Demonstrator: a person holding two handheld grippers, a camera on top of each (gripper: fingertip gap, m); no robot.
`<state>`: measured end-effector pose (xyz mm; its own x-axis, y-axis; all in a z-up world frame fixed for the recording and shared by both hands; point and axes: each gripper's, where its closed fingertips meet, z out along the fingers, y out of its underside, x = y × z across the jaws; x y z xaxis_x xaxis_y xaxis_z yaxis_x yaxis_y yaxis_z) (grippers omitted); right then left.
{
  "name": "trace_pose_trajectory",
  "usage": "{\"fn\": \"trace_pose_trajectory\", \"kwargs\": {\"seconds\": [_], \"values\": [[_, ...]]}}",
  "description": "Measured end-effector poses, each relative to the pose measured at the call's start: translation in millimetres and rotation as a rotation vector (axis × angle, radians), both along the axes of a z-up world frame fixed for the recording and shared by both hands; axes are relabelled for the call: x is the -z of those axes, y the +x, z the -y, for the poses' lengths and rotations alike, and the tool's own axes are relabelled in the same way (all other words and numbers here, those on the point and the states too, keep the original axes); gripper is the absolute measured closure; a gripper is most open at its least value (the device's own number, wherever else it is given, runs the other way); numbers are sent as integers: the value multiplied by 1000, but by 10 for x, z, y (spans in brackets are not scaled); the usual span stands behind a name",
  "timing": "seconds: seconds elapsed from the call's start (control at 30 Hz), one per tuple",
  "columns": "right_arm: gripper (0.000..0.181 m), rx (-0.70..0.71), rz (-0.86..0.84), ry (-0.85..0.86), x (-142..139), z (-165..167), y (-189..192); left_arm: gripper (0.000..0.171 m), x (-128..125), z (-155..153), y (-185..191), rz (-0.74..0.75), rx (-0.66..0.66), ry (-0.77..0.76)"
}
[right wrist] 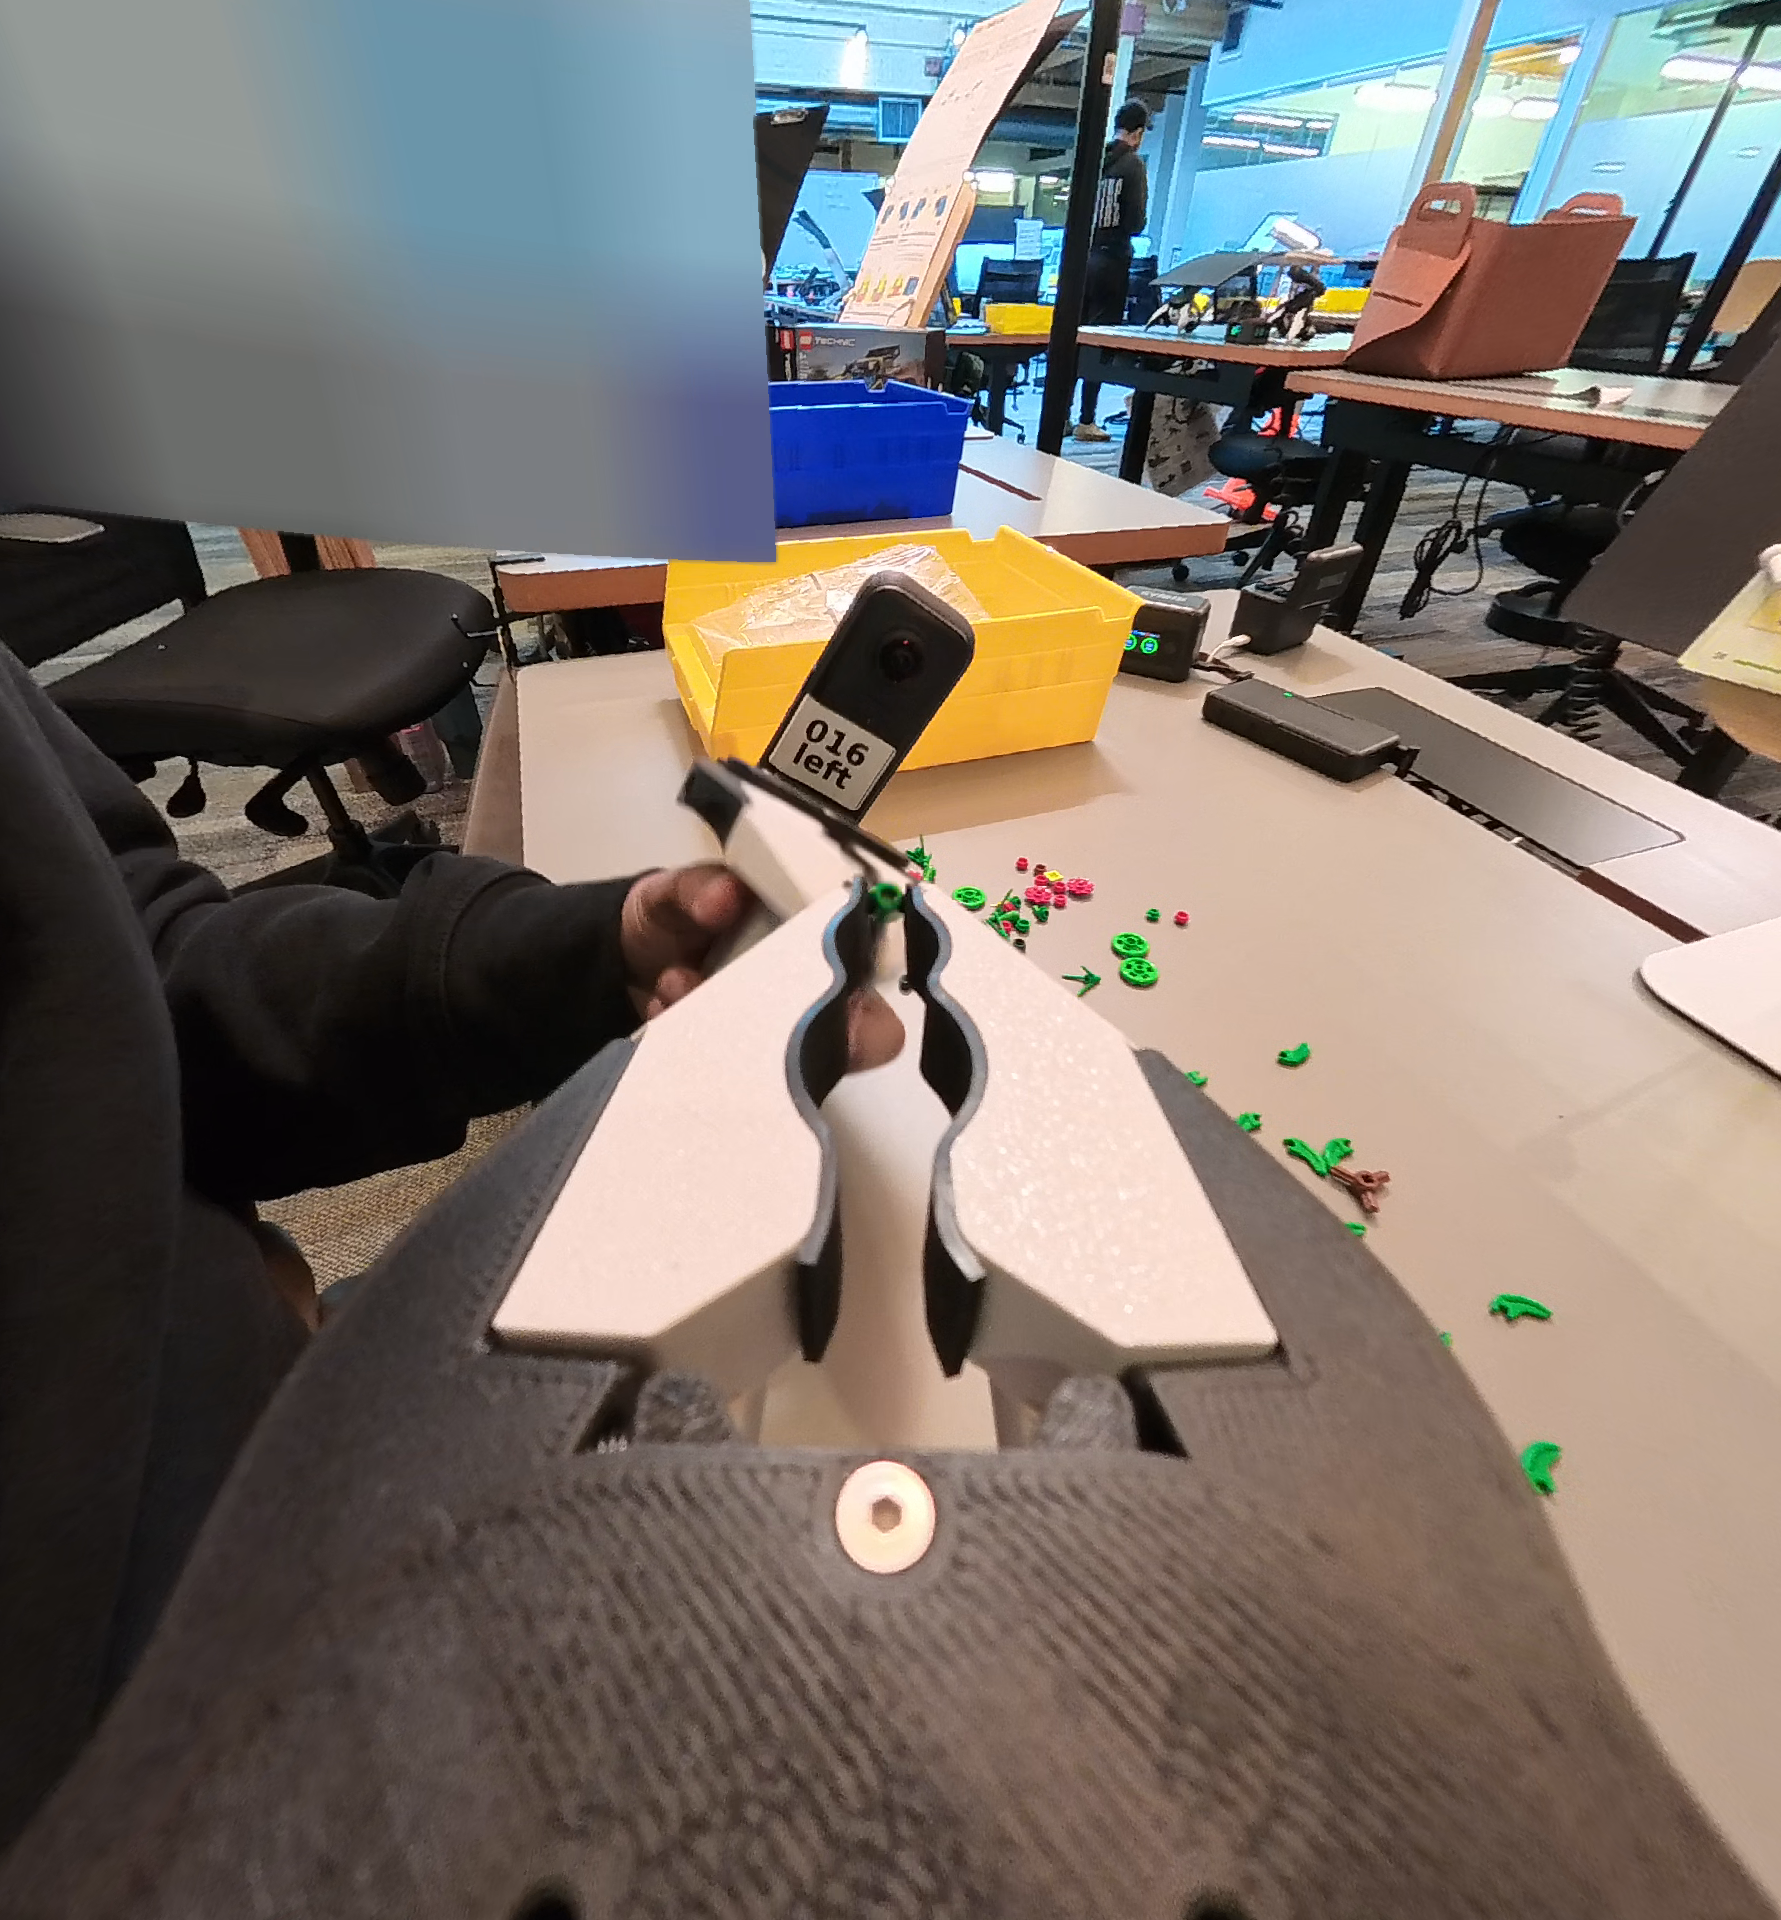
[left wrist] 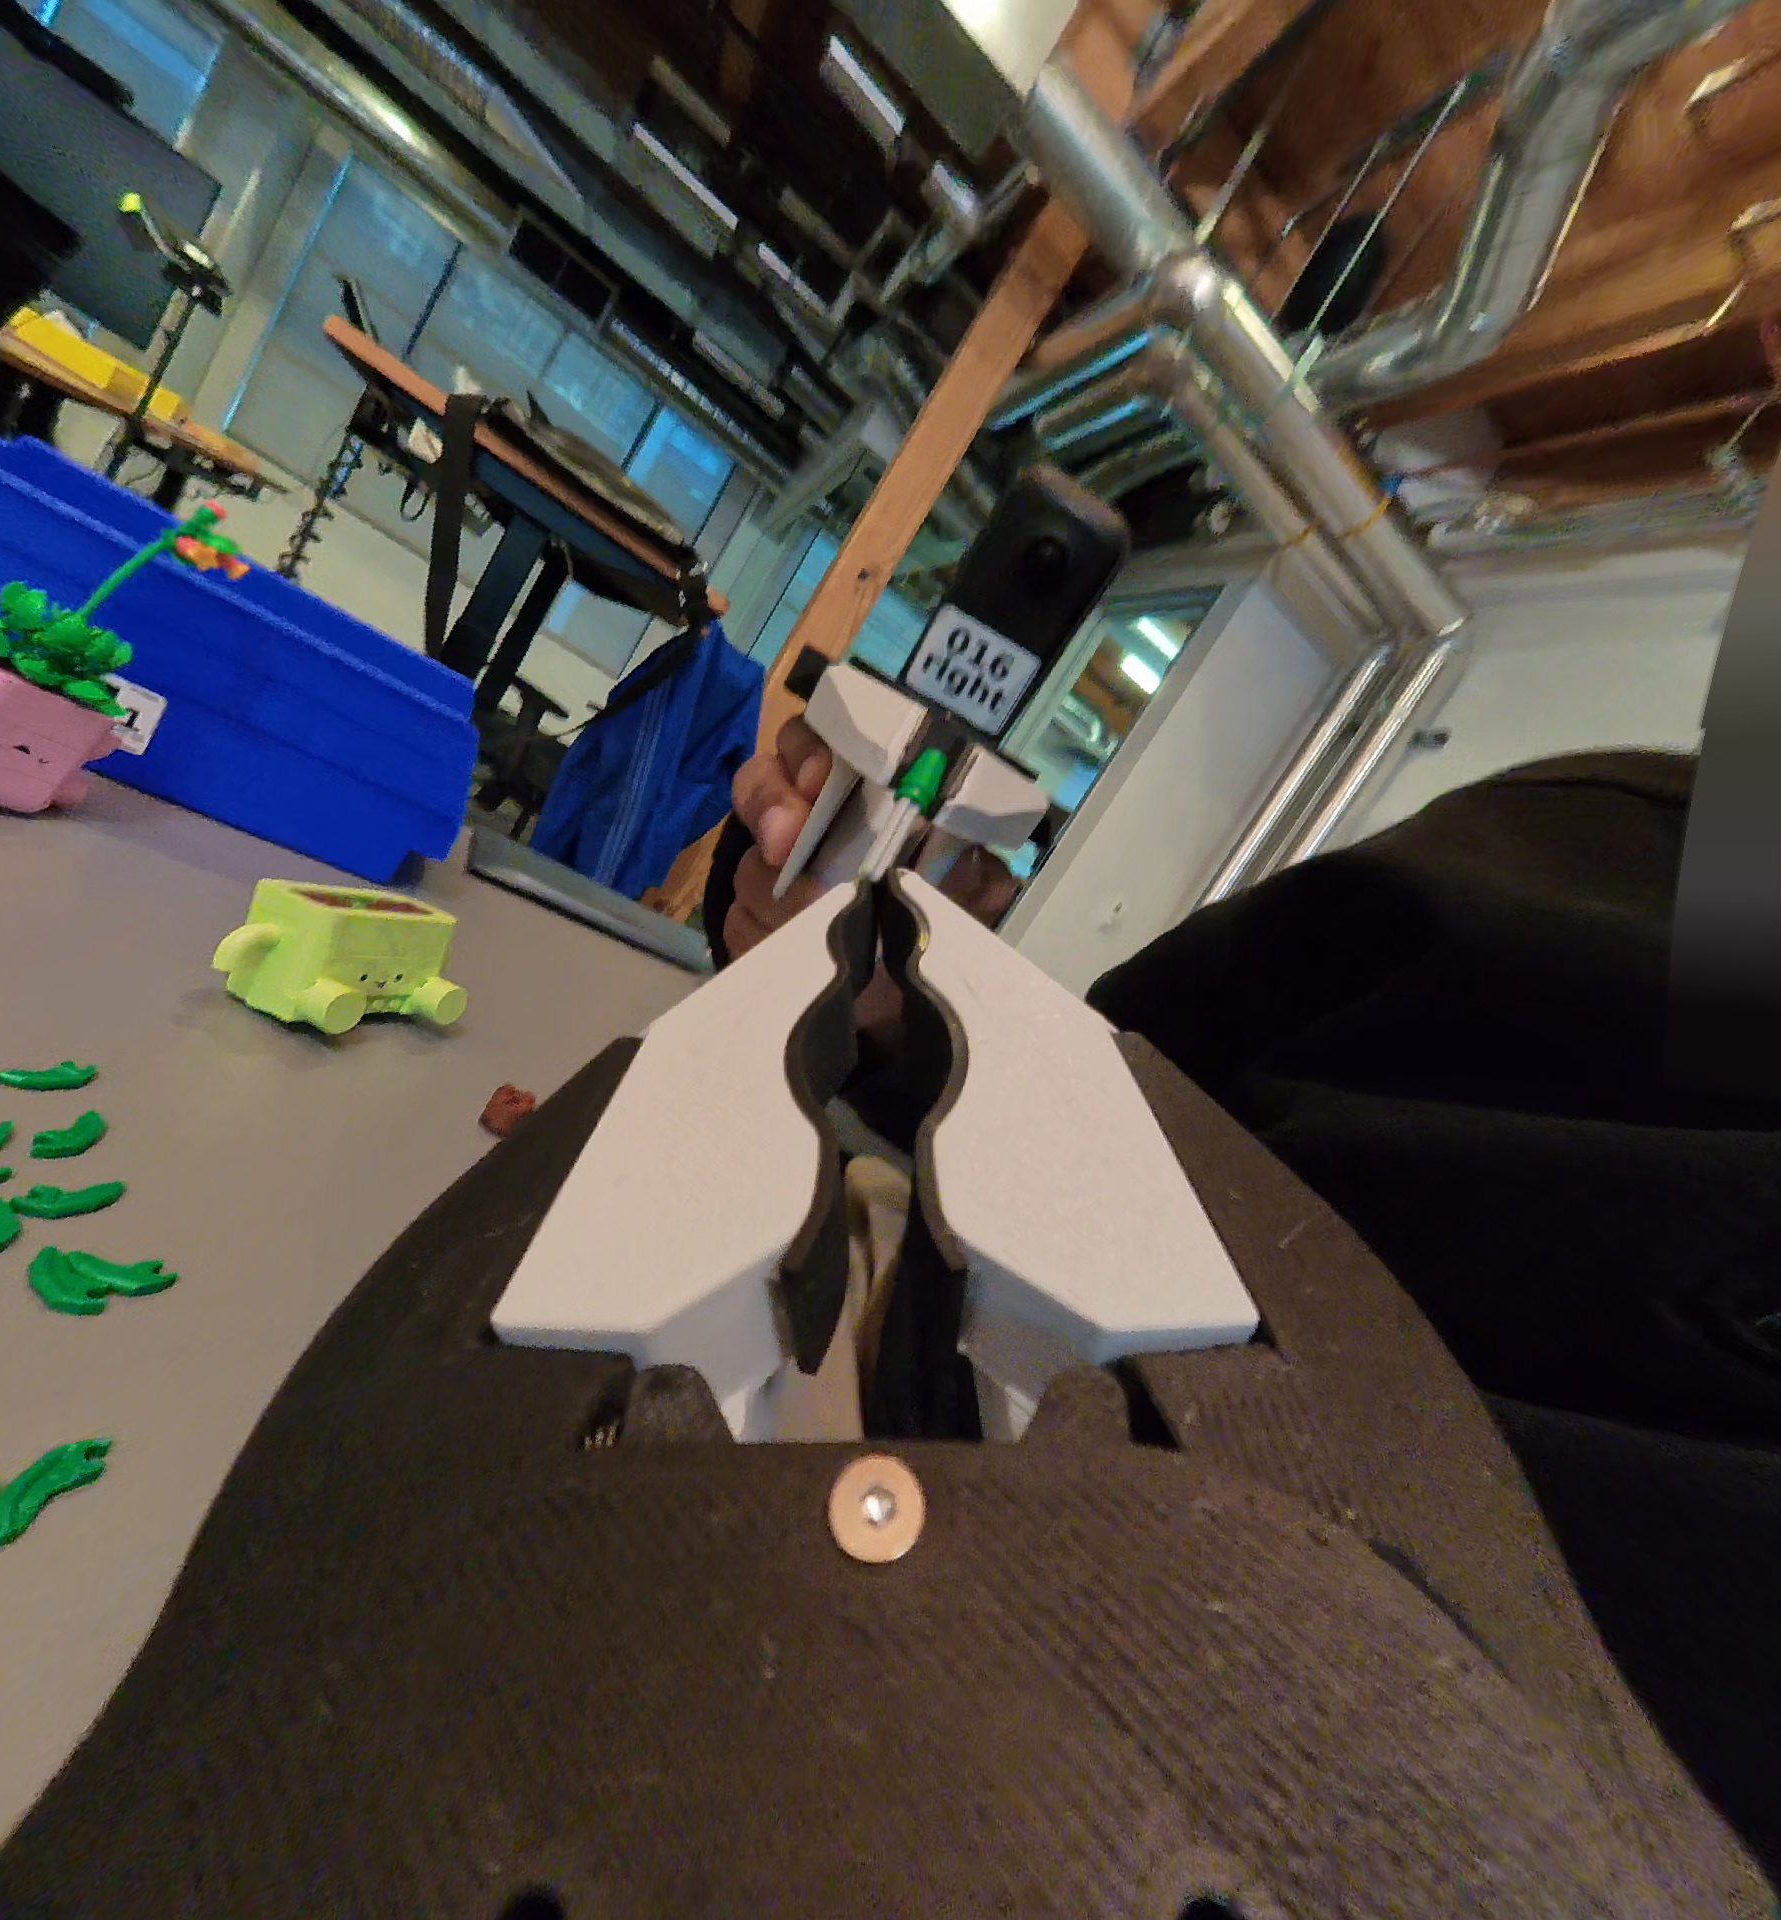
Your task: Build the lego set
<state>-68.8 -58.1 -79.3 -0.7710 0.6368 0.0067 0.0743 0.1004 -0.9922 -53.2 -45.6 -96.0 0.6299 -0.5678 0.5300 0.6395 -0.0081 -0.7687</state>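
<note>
Between the two tool tips, lifted clear of the bench (right wrist: pixel 1281 1039), a small green stem piece (left wrist: pixel 917 779) is being worked. The right tool (left wrist: pixel 891 831) is pinched together on it, the green cone poking out above its fingers. The left tool (left wrist: pixel 878 896) meets it tip to tip with its fingers drawn nearly together; something thin seems caught at its very end, but I cannot tell for sure what it grips. From the right wrist view the green bit (right wrist: pixel 881 899) sits right at that tool's tip, with the left tool (right wrist: pixel 865 883) just beyond.

To do this join well, I would line both pieces on one axis before pressing, then push straight, without twist, since a piece this slim probably slips sideways out of smooth fingers. Keep the squeeze steady on both sides.

Off to the left tool's left lie loose green leaves (left wrist: pixel 65 1205), a lime pot (left wrist: pixel 346 966) and a pink pot (left wrist: pixel 3 727) already planted. More leaves and red flowers (right wrist: pixel 1052 894) lie beyond the right tool's tip.
</note>
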Motion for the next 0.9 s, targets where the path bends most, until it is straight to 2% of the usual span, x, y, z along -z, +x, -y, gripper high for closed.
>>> {"fn": "trace_pose_trajectory", "kwargs": {"seconds": [0.2, 0.5, 0.77, 0.9], "values": [[177, -13, 8, -6, -39, 28, 9, 171, -21, -80, 122, -21, 20, 5], [177, -12, 63, -83, -22, -28, -21, 170, -66, 28, -39, 23, -35, 43], [177, -19, 97, -120, -7, -55, -34, 162, -69, 34, -14, 37, -12, 51], [177, -39, 108, -142, -15, -38, -20, 171, -56, 26, -22, 35, -17, 44]]}}
